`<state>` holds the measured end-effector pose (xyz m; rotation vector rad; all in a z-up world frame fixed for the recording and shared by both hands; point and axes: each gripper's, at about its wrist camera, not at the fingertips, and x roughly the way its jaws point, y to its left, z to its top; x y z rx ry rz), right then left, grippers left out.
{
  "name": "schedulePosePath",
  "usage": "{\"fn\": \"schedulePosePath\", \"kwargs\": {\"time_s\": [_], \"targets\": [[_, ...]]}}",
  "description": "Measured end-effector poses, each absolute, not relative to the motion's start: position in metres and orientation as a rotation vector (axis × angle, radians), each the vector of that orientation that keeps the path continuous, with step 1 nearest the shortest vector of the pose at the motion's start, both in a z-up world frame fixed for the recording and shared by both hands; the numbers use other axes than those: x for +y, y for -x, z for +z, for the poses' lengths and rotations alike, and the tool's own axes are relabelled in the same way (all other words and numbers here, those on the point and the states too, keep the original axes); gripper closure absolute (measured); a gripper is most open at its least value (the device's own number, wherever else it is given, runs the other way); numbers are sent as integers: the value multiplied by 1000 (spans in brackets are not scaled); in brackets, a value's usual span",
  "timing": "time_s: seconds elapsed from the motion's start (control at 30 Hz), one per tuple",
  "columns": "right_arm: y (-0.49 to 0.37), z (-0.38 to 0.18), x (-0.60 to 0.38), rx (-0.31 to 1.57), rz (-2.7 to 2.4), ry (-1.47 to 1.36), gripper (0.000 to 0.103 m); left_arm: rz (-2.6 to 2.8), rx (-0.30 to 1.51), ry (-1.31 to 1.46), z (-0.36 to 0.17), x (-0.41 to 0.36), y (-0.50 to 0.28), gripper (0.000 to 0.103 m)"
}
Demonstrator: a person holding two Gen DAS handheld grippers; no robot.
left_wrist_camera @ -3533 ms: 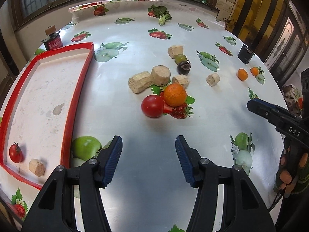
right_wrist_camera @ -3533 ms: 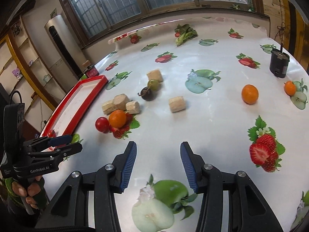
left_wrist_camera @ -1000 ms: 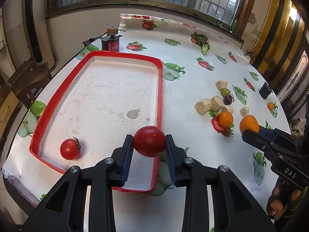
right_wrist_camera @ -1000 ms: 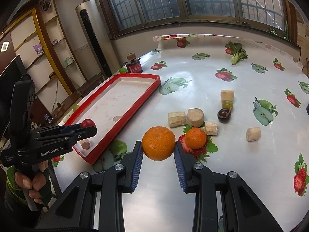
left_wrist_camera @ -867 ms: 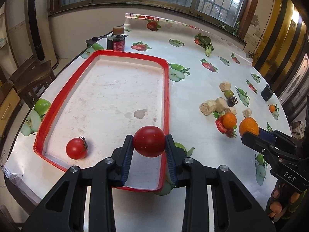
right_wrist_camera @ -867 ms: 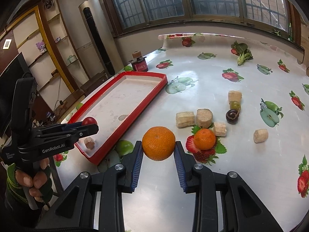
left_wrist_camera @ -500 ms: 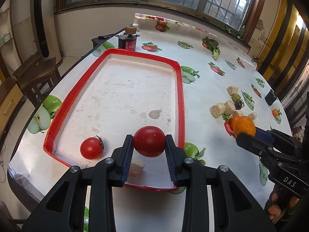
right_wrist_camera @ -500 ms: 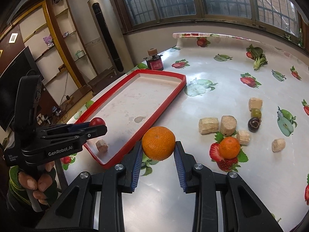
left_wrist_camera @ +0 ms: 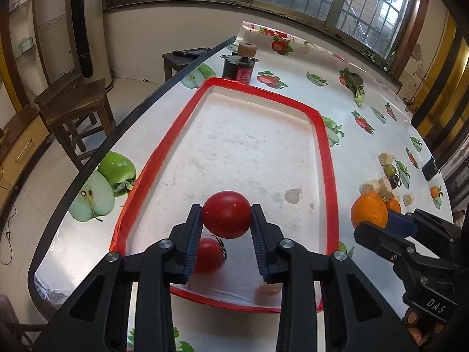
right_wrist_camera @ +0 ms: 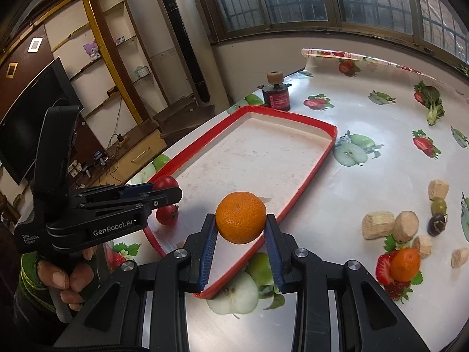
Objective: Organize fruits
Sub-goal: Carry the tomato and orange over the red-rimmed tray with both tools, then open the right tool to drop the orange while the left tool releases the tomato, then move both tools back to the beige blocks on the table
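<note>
My left tongs [left_wrist_camera: 226,218] are clamped on a red tomato [left_wrist_camera: 226,214], held above the near end of the red-rimmed tray [left_wrist_camera: 326,158]. Below it, a second tomato [left_wrist_camera: 208,255] with its stem lies on the tray floor, and a small cork-like piece [left_wrist_camera: 269,289] sits near the tray's near rim. My right tongs [right_wrist_camera: 241,228] are clamped on a mandarin orange [right_wrist_camera: 241,217], held over the tray's near right edge. On the worktop [right_wrist_camera: 381,176] to the right lie another mandarin [right_wrist_camera: 405,264] on a printed strawberry, several cork-like chunks [right_wrist_camera: 378,225], a green fruit [right_wrist_camera: 438,205] and a dark round fruit [right_wrist_camera: 436,223] just beside it. A dark red-labelled jar [right_wrist_camera: 277,95] with a cork on its lid stands just beyond the tray's far end.
</note>
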<state>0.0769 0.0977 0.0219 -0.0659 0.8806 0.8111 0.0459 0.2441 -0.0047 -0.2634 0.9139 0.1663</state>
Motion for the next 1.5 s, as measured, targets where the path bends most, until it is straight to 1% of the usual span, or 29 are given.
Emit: {"fn": "schedulePosePath", "kwargs": {"time_s": [0.37,0.67,0.73,0.9,0.97,1.0,1.03,1.2,1.5], "targets": [[-89,-12,150,959,861,140,70,175,963,267,-23,257,-69,72],[-95,-32,161,1004,873,168,70,184,1021,287,-43,260,-74,72],[-96,-36,164,1012,872,177,67,182,1016,290,-43,260,-73,72],[-94,-37,165,1005,858,196,67,180,1024,309,-40,262,-73,72],[-92,-35,163,995,854,192,58,186,1012,307,-36,261,-70,66],[-91,-33,161,989,851,190,50,190,1003,303,-34,260,-68,59],[-90,-31,159,982,849,187,46,193,993,301,-31,260,-67,57],[-83,-19,144,961,851,163,47,191,960,301,-18,254,-60,57],[-67,-2,100,934,815,107,47,180,957,278,-13,230,-54,57]]}}
